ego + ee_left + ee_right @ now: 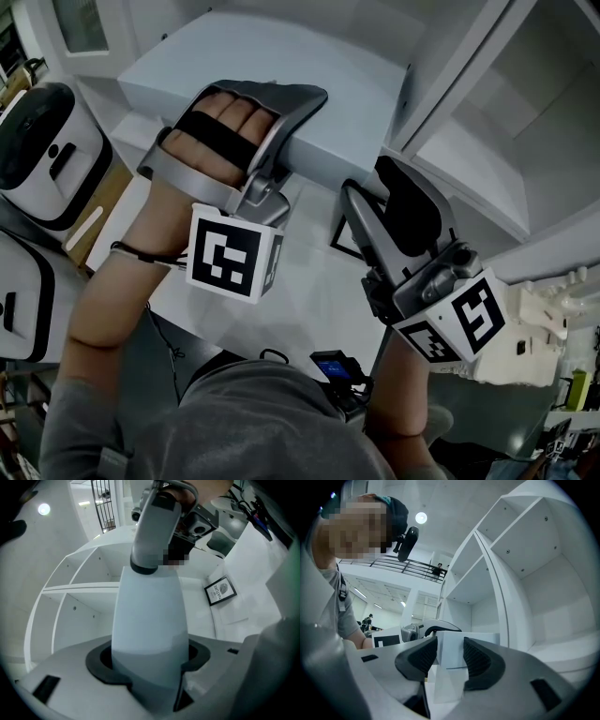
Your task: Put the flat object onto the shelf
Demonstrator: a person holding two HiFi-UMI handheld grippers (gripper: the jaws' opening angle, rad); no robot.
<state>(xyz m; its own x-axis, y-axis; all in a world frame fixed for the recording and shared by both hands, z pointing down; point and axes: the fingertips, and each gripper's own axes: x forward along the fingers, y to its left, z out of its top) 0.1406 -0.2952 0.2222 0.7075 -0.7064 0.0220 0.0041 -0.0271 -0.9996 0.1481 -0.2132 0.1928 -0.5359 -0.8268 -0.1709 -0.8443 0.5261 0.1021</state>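
A large flat pale grey box is held up in front of me by both grippers. My left gripper clamps its near left edge, and in the left gripper view the box fills the gap between the black pads. My right gripper sits at the box's near right edge; the white box edge shows between its ribbed pads. The white open shelf stands to the right of the box. A small black-framed picture lies flat on the white table.
The white table is below the grippers, with the picture's corner beside the right gripper. Two white and black machines stand at the left. The shelf's empty compartments rise close on the right. A cabled black device hangs at my chest.
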